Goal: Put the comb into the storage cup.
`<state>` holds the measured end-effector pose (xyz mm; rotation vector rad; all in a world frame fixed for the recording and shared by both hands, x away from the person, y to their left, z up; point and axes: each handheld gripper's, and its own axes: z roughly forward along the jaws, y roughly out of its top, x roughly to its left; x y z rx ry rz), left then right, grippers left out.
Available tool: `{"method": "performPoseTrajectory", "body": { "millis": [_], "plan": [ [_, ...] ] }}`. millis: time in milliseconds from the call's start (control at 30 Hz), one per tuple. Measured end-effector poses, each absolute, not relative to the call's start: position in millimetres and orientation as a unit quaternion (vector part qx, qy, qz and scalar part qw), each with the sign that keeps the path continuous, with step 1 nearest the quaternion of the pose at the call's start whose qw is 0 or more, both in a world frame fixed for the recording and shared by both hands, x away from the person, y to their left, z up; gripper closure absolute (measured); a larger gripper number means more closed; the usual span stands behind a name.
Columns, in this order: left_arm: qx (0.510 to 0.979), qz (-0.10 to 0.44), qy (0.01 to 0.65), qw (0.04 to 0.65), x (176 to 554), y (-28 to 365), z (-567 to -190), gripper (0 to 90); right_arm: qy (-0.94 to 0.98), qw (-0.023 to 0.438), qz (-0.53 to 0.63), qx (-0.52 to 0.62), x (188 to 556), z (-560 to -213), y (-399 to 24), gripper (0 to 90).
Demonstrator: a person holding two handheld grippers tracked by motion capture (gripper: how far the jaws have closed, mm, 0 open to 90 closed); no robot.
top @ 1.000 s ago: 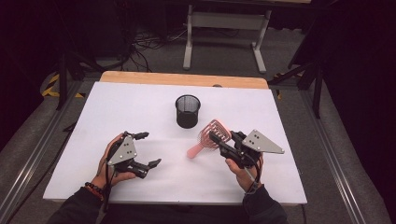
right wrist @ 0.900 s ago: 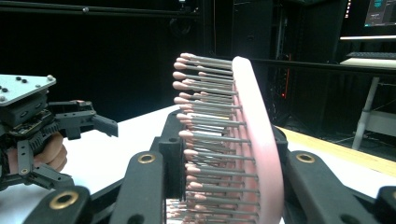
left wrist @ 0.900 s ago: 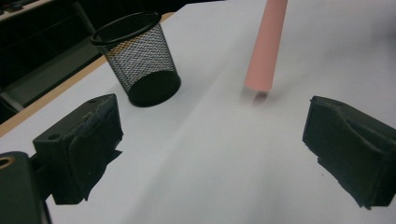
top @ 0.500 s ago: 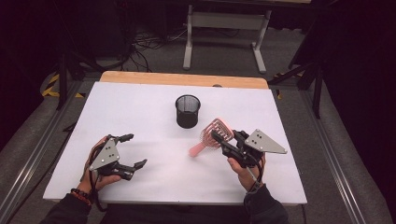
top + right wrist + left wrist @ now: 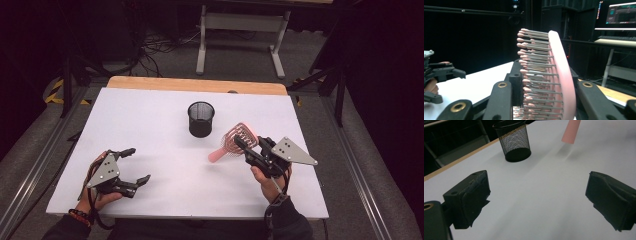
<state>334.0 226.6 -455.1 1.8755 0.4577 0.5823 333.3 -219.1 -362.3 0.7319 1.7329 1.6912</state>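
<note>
left gripper (image 5: 134, 166) shifted left since earlier, jaws spread, empty | right gripper (image 5: 248, 150) unmoved, clamping pink hairbrush (image 5: 235, 140)

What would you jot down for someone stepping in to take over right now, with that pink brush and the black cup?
Right gripper: shut on the pink hairbrush, clamped at the head, handle pointing down toward the table, lifted off it.
Left gripper: open, nothing between the jaws, low over the white table at its near left.
Black mesh cup: upright mid-table, looks empty, just beyond the brush.
Done: brush picked up.
Left, likely: carry it over the cup and lower it in, handle first; the left gripper is free to steady the cup.
</note>
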Motion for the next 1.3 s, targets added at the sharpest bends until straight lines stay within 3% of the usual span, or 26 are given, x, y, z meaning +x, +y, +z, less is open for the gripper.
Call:
{"method": "performPoseTrajectory", "body": {
  "millis": [200, 733, 1300],
  "plan": [
    [0.785, 0.237, 0.199, 0.537, 334.5, 231.7, -457.2, 5.7, 0.637, 0.302, 0.651, 0.281, 336.5, -351.9, -222.6, 63.3],
    [0.787, 0.236, 0.196, 0.535, 330.1, 232.5, -460.5, 5.8, 0.627, 0.362, 0.643, 0.25, 348.6, -305.4, -213.8, 63.3],
    [0.784, 0.239, 0.191, 0.54, 328.7, 232.9, -458.4, 5.9, 0.622, 0.366, 0.651, 0.235, 371.4, -275.9, -185.5, 63.3]
  ]
}}
